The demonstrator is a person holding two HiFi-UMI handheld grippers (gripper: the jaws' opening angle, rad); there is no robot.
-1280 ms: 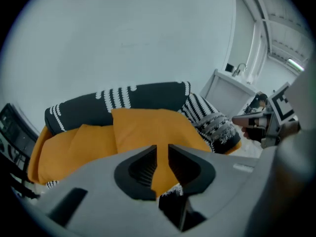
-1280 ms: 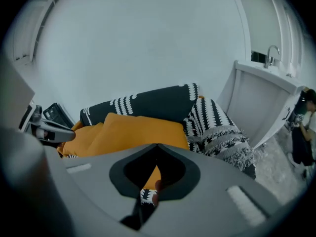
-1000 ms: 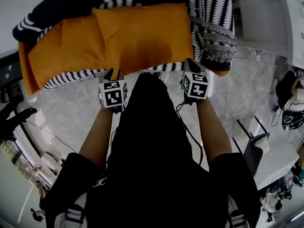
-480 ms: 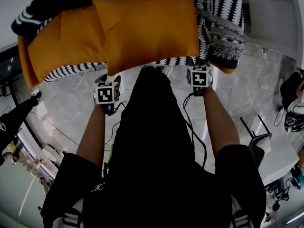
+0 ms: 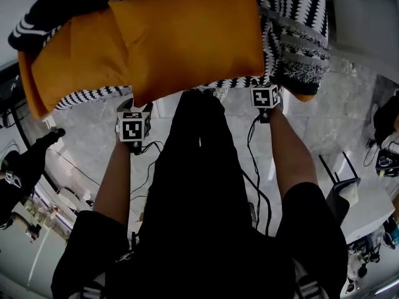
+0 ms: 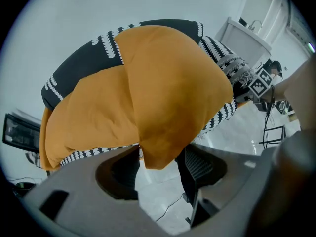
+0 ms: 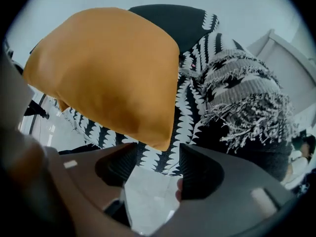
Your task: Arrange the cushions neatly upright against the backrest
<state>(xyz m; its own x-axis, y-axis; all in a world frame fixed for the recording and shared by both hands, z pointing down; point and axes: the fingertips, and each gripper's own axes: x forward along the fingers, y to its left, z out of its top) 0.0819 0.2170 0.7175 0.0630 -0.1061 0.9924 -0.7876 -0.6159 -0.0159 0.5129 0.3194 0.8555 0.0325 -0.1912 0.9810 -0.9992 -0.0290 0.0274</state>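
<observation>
Okay, looking down past black clothes at a black-and-white zigzag throw (image 5: 283,17) with two orange cushions lying on it. Got the bigger cushion (image 5: 193,39) front and centre on the throw, overlapping the right end of the second cushion (image 5: 72,67). Got that second one further toward the throw's left end. Can't tell from up here how upright either one stands. Also spotted a grey fringed patch (image 5: 299,58) at the throw's right end.

Holding the left gripper (image 6: 158,164) just off the throw's front edge, over grey marble floor (image 5: 81,136), pointing down. Jaws spread wide, just been opening, pads pressing on nothing. Seeing only the bigger cushion's bottom corner hanging in the gap in the left gripper view, touched by neither pad.

Same deal with the right gripper (image 7: 157,162), just off the throw's front edge but nearer its right end. Jaws wide apart, just been opening, nothing clamped. Seeing just zigzag pattern and floor through the gap.

Closest thing to a label: bold black-and-white square markers on the left marker cube (image 5: 133,128) and the right marker cube (image 5: 265,96).

Also seeing a black cable (image 5: 250,145) trailing over the floor, away from the throw's front edge.
</observation>
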